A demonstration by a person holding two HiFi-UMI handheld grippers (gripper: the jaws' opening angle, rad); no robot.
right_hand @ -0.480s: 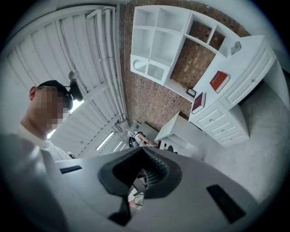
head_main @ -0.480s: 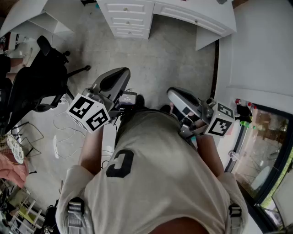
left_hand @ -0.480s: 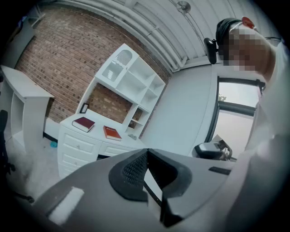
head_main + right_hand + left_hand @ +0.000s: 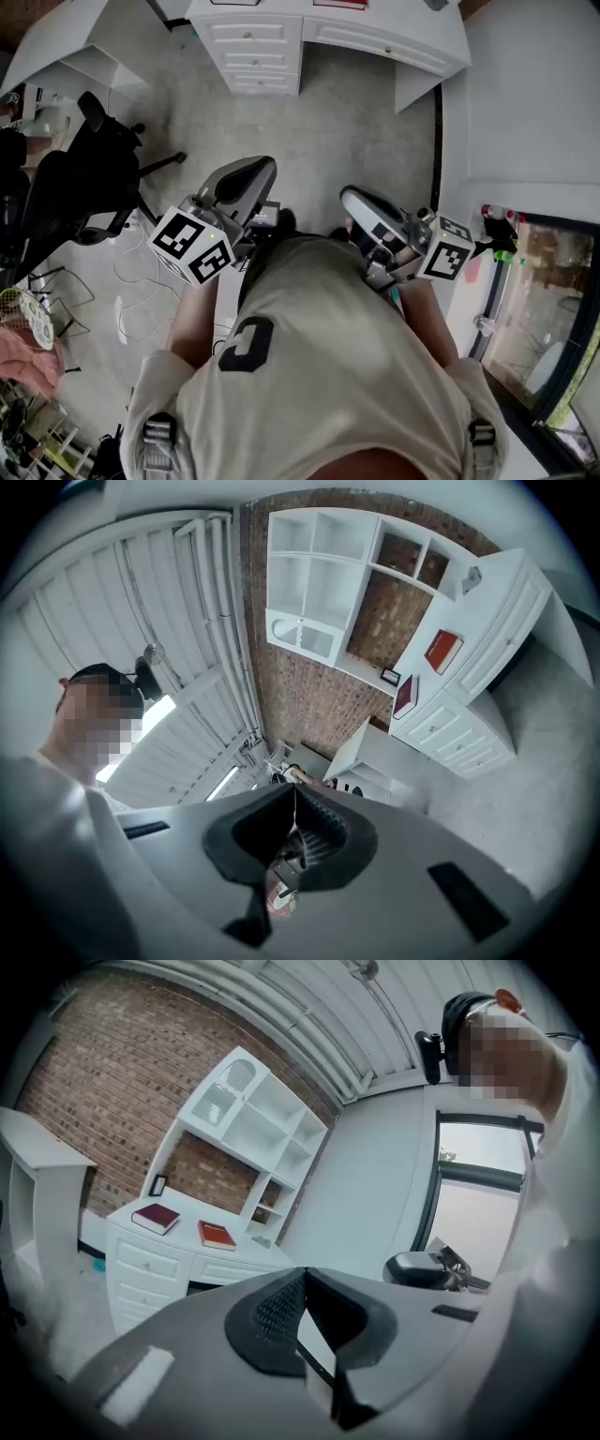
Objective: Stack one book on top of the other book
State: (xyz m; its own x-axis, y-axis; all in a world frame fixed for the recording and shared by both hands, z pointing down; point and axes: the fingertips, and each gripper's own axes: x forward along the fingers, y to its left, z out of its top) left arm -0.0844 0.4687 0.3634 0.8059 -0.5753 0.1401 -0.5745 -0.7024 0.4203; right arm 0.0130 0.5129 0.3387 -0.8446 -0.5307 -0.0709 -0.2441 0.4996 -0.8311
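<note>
Maroon book, red book, two apart; left gripper, right gripper, both closed, empty

**Desk top: two books, side by side, not stacked**

From my left gripper view, the white desk carries both books flat on its top. The dark red book sits toward the top's left end, near the front edge. The orange-red book lies to its right, apart from it with no overlap. A small picture frame stands at the back of the top. A white shelf unit rises from the back edge. In my head view the desk stands on a grey floor. A black office chair and loose white cables are on the same floor.
</note>
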